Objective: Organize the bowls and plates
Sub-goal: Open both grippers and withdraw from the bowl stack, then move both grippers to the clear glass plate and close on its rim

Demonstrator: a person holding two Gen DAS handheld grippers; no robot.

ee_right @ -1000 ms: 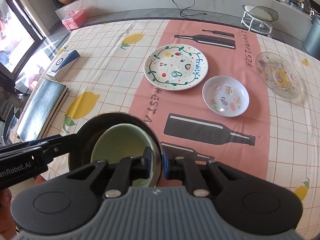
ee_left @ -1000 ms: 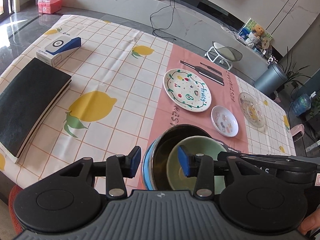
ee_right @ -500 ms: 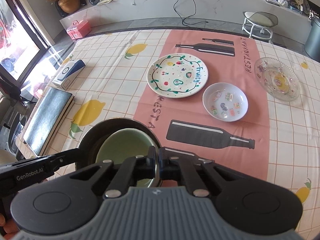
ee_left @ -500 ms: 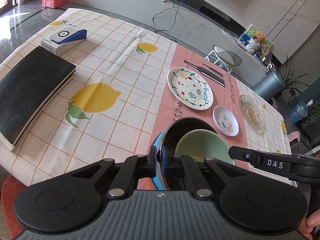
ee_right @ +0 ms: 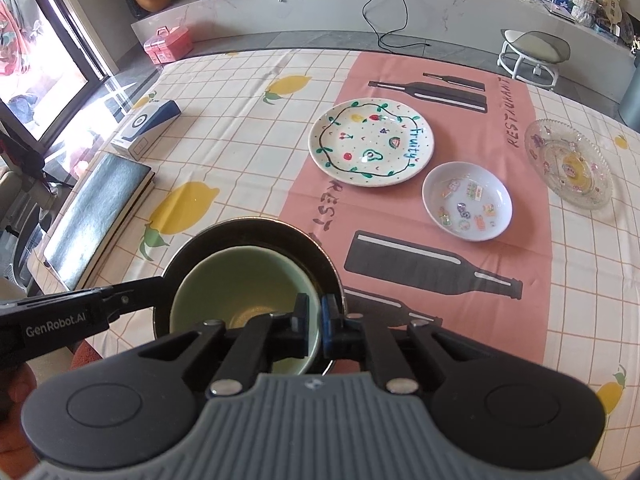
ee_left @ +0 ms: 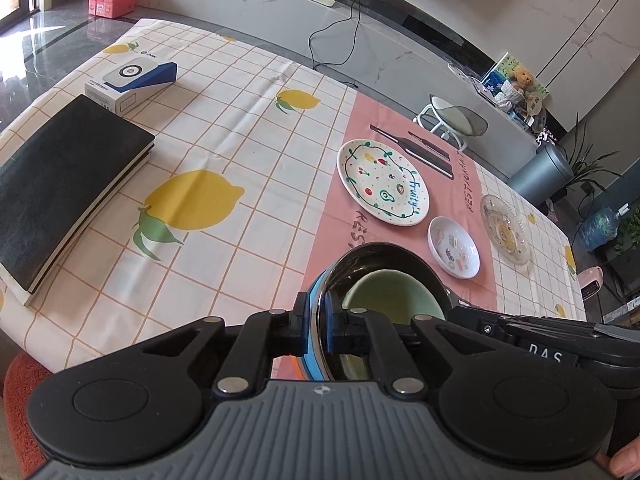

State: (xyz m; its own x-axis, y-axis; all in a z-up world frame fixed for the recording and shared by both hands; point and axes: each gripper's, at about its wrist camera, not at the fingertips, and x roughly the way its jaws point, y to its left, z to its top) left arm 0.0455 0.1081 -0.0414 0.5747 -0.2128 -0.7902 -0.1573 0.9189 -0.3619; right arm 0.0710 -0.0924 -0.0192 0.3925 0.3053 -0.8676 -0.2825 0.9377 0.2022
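left gripper (ee_left: 319, 322): clamped on the left rim of the black bowl (ee_left: 384, 254), one pad outside on the blue wall, one inside. Jaws have just been closing, then eased a touch; rim between them.
right gripper (ee_right: 315, 320): clamped on the right rim of the green bowl (ee_right: 240, 280), one pad inside it, the other in the gap between the two bowl walls. Jaws likewise just closed onto that rim.
black bowl: near edge of the bench (ee_left: 248, 152), on the pink runner's left border. Blue outside, dark glossy inside.
green bowl: nested inside the black bowl, tilted, pushed toward its right side. Can't tell whether either bowl is lifted off the bench.
fruit plate (ee_right: 371, 143): flat on the runner, mid-bench, beyond the bowls; "fruity" lettering on it.
small dish (ee_right: 467, 201): on the runner, just beside the fruit plate toward the right edge; stickers inside.
glass plate (ee_right: 568, 163): on the checked cloth off the runner, near the right edge.
book (ee_left: 60, 196): black cover, at the left edge, hanging partly over it.
box (ee_left: 130, 78): white and blue, just behind the book toward the far left corner.
hand (ee_left: 624, 460): fingers at the lower right of the left view, at the right gripper's body.
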